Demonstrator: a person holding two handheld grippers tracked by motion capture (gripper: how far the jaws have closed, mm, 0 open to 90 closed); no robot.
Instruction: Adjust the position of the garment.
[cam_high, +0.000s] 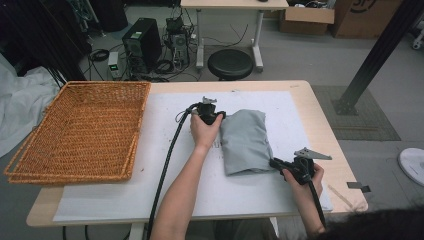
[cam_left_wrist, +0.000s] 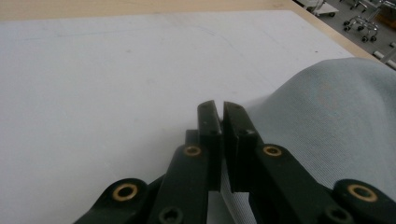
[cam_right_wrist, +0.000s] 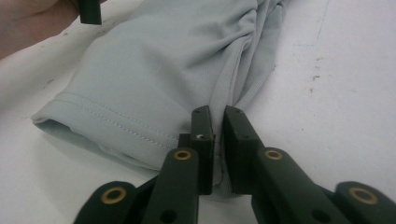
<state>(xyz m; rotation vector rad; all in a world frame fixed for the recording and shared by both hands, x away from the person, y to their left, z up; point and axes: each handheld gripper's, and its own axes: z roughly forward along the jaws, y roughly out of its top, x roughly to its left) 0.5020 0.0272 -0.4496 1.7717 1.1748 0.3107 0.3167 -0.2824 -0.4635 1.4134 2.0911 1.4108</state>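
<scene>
Grey folded garment lies on the white mat covering the counter, between both grippers. Left gripper is clamped on the cloth's far corner, fabric pinched between its jaws. Right gripper is likewise closed on the near hem. Wicker basket sits well beyond the left gripper.

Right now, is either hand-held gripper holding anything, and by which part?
Both pinch the folded grey garment: left hand-held gripper on a side edge, right hand-held gripper on the hemmed end's edge.

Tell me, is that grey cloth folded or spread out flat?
Folded. The grey cloth lies as a compact bundle, with layers and a stitched hem showing at its edge.
</scene>
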